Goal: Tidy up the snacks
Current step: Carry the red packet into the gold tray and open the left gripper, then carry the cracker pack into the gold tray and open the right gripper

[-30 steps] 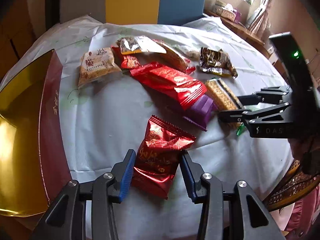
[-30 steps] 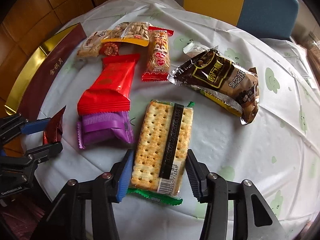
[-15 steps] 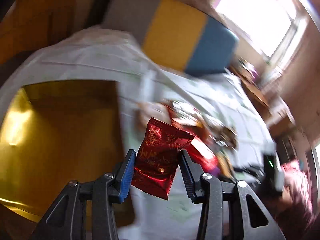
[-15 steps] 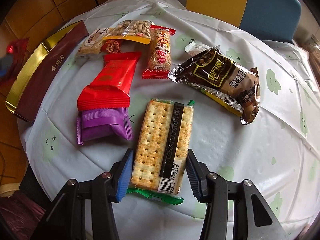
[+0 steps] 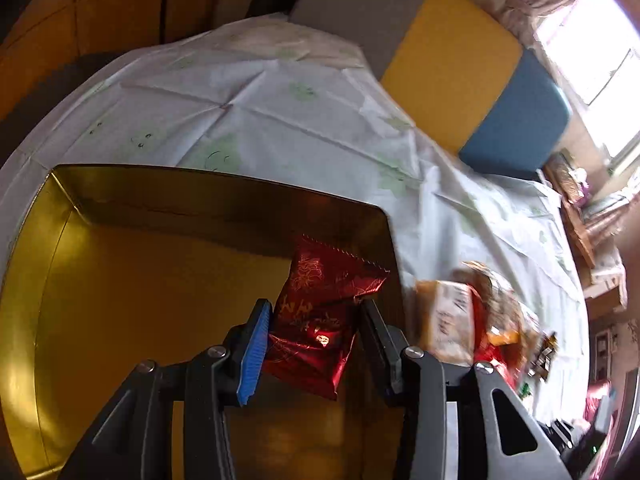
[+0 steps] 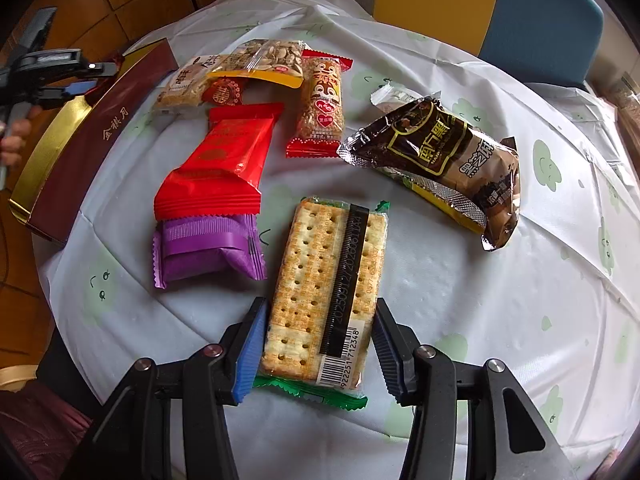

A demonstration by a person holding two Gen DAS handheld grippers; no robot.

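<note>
I have the dark red foil snack packet with gold print point(image 5: 320, 320) pinched between the pads of my left gripper point(image 5: 316, 338), low in the centre of the left wrist frame; it hangs over the open gold-lined tin box point(image 5: 120, 280) that fills the lower left of that frame. To the right of the box, other snacks lie blurred on the pale tablecloth with green smiley prints point(image 5: 280, 120).

In the right wrist view, my right gripper point(image 6: 318, 344) closes on the near end of the clear-wrapped cracker pack with a green edge point(image 6: 326, 292), low centre, both pads against its sides. Just left of it lies a purple wrapper point(image 6: 204, 248) under a long red wrapper point(image 6: 220, 160). A brown foil bag point(image 6: 444, 156) sits at centre right. The left gripper point(image 6: 86, 76) shows at the upper left, over the box's maroon side point(image 6: 100, 140).
</note>
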